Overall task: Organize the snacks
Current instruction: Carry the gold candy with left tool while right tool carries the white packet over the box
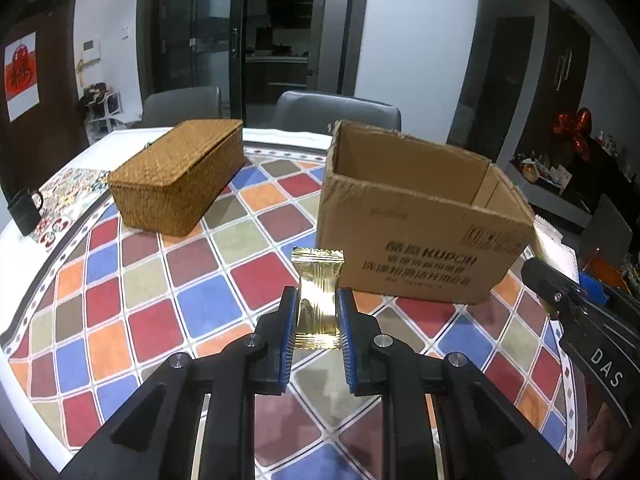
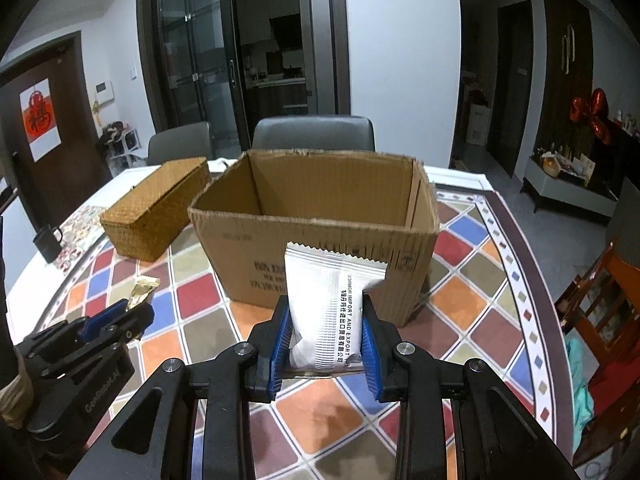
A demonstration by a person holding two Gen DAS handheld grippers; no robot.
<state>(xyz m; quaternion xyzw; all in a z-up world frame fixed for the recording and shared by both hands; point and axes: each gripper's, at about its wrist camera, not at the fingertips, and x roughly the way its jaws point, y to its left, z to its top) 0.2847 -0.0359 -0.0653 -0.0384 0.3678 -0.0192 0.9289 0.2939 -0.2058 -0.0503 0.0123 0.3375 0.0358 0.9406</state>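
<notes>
My left gripper (image 1: 318, 300) is shut on a gold snack packet (image 1: 318, 284) and holds it above the table, just left of the front of an open cardboard box (image 1: 420, 256). My right gripper (image 2: 325, 312) is shut on a white snack packet (image 2: 326, 300) directly in front of the same box (image 2: 320, 240), below its rim. The box interior that shows is bare. The left gripper with the gold packet (image 2: 142, 288) also shows at lower left in the right wrist view. The right gripper's body (image 1: 560, 292) shows at right in the left wrist view.
A closed woven basket (image 1: 180, 176) lies left of the box on the tiled tablecloth (image 1: 200, 280). A black mug (image 1: 24, 210) stands at the table's far left edge. Two grey chairs (image 1: 336, 110) stand behind the table. A wooden chair (image 2: 600, 312) is at right.
</notes>
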